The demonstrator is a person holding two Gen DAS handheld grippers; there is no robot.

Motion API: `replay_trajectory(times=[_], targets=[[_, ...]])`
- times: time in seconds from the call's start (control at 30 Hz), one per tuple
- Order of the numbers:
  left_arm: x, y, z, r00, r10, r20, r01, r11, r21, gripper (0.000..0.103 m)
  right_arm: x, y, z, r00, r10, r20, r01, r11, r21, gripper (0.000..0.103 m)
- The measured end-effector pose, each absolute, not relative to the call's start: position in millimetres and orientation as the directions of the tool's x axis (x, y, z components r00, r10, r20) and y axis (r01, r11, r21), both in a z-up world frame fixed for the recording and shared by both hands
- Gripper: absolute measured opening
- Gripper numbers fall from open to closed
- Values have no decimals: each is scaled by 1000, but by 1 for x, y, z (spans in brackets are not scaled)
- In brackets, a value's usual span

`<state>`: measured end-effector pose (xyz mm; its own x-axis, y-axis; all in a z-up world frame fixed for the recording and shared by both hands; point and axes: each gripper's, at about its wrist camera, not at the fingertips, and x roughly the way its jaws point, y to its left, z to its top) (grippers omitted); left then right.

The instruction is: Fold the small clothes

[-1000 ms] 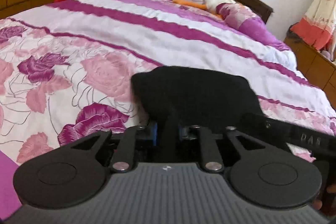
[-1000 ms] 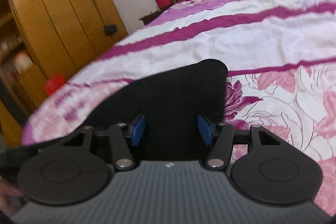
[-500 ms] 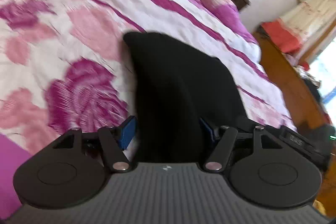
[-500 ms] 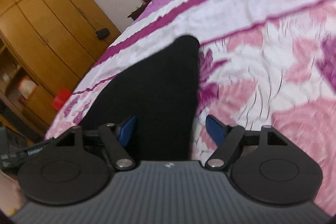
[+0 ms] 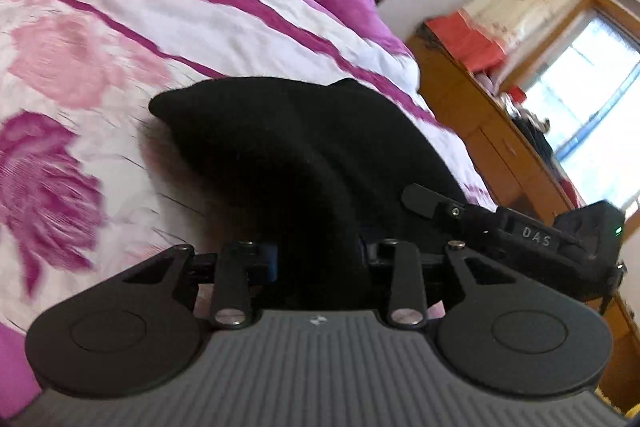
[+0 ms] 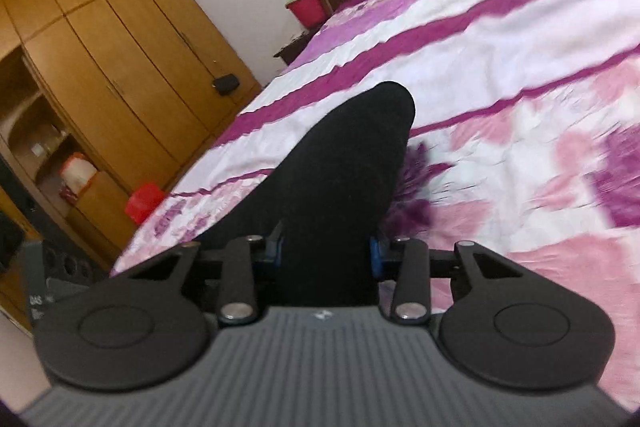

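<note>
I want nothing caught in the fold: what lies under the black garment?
Around the black garment only the floral bedspread shows, its far end resting there. Whatever lies directly beneath is covered by the cloth and cannot be seen.

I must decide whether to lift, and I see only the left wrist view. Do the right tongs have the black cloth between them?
Observer: Yes. In the right wrist view the black garment fills the gap of the right tongs, which are closing, and it touches both blue pads.
Operator: Where is its far end?
Observer: Its rounded end shows against a purple stripe of the bedspread. I cannot tell whether it is lifted.
Operator: What stands on that side of the bed?
Observer: A wooden wardrobe, with a red box low beside it.
</note>
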<state>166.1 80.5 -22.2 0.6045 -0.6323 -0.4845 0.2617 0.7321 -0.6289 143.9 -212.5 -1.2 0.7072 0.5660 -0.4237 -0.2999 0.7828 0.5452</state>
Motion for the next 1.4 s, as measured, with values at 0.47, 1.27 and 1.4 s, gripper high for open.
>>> replay_trajectory(times=[0.47, 1.27, 1.4], targets=[[102, 46, -28, 656, -414, -631, 244, 907, -342, 59, 98, -249, -41, 690, 465, -554, -147, 840, 522, 55], [-1, 14, 50, 760, -206, -617, 113, 976, -187, 95, -16, -240, 49, 767, 354, -535, -205, 925, 318, 68], [-5, 9, 29, 744, -153, -651, 63, 985, -159, 95, -19, -233, 19, 763, 333, -554, -184, 933, 309, 68]])
